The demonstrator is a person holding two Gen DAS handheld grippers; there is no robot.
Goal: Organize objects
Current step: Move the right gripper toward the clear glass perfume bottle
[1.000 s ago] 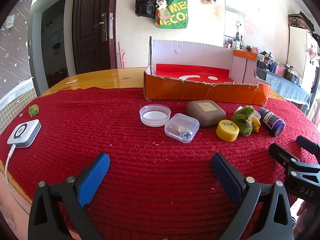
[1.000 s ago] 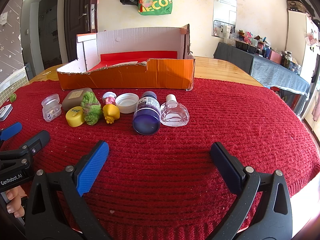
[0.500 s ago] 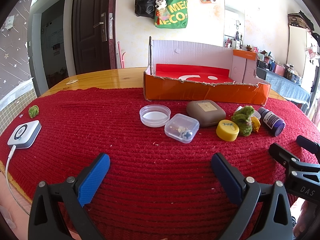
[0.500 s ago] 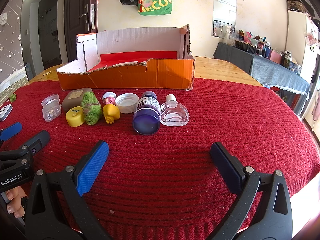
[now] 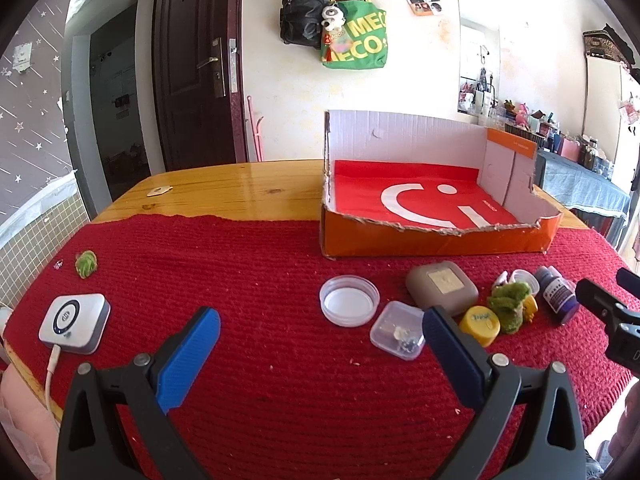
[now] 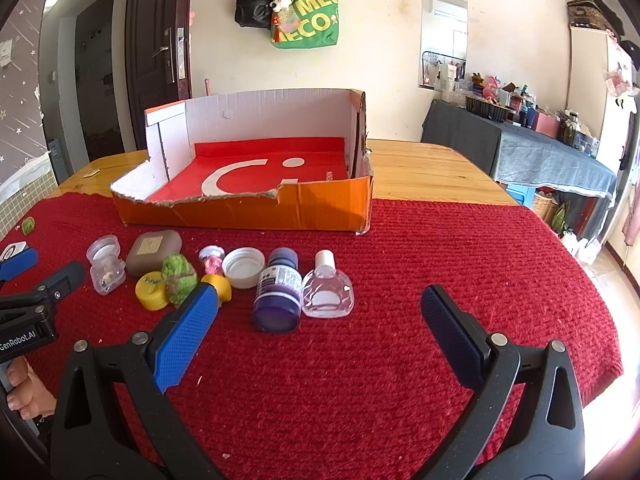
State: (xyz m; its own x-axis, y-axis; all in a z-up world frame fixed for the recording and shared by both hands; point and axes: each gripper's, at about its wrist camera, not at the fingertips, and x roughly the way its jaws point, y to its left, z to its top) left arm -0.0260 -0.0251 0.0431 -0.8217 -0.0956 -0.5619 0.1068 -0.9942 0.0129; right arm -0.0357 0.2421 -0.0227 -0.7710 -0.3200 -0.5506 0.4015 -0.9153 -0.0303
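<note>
Trouble spots, left to right.

Left claw (image 5: 320,314): spread wide, gripping nothing, low over the red knitted cloth (image 5: 248,264) on the table. Far off its left finger, white charging puck (image 5: 74,322) on a cable, and beyond that a green fuzzy ball (image 5: 86,264), easy to overlook. Straight ahead between the fingers, clear lid (image 5: 349,305): shallow, flat, likely to slip from a pinch or flip on edge. Right against the right finger, small clear box (image 5: 398,330) with loose bits inside, at risk of a knock on any forward push. Ahead-right, grey-brown case (image 5: 442,288), yellow cap (image 5: 479,324) and green plush toy (image 5: 508,306), packed close, hard to take singly without shoving a neighbour. Farther ahead, orange cardboard box (image 5: 440,236), nothing in it yet, its ragged torn front wall apt to snag a carried piece.

Right claw (image 6: 319,292): likewise wide and unloaded. Behind its left finger, yellow toy (image 6: 223,286), partly hidden. Dead ahead, purple bottle (image 6: 278,292) on its side, prone to rolling at a glancing touch. Just right of that, clear flat bottle (image 6: 328,294), likely to get dragged along. Both claws near one pile: danger of collision.
</note>
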